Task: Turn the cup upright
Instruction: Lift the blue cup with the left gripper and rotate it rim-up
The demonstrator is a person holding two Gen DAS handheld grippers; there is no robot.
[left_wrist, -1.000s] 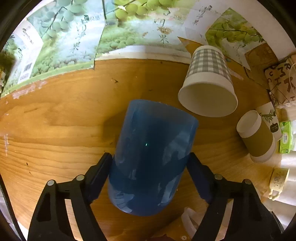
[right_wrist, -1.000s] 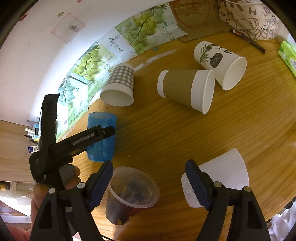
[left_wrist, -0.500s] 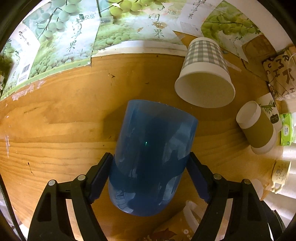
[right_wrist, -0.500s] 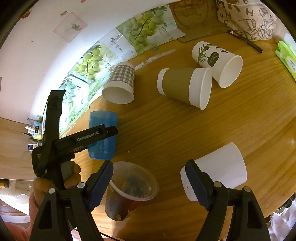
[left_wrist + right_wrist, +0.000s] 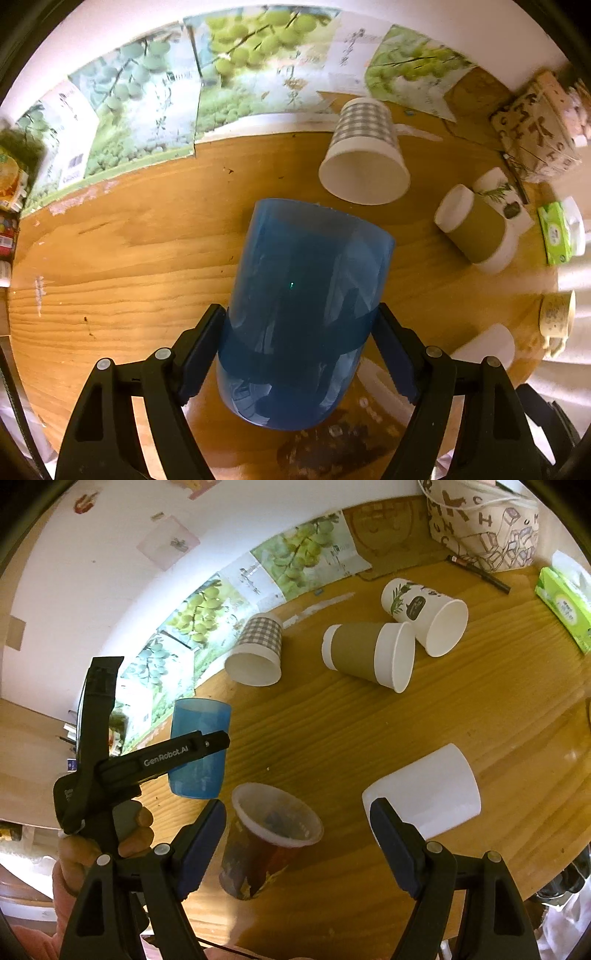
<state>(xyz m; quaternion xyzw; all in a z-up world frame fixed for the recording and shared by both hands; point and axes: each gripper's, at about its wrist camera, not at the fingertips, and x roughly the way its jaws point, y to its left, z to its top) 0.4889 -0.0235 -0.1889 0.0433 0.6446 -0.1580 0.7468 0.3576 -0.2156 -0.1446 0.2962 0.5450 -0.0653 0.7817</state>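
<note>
My left gripper (image 5: 299,350) is shut on a translucent blue plastic cup (image 5: 306,306) and holds it above the wooden table (image 5: 147,258). The same blue cup (image 5: 199,746) shows at the left of the right wrist view, clamped in the left gripper (image 5: 192,753) and lifted off the table. My right gripper (image 5: 297,845) is open and empty. Between and beyond its fingers stands an upright clear-rimmed cup with dark print (image 5: 269,838). A plain white cup (image 5: 424,794) lies on its side by the right finger.
A checked paper cup (image 5: 258,653), a brown-sleeved cup (image 5: 369,653) and a leaf-print cup (image 5: 424,613) lie on their sides farther back. A green tissue pack (image 5: 561,605) and a patterned bag (image 5: 480,528) are at the right. Grape posters (image 5: 240,81) line the wall.
The left gripper has raised the blue cup off the table. The right gripper has pulled back and up a little, so the table's cups sit lower in its view.
</note>
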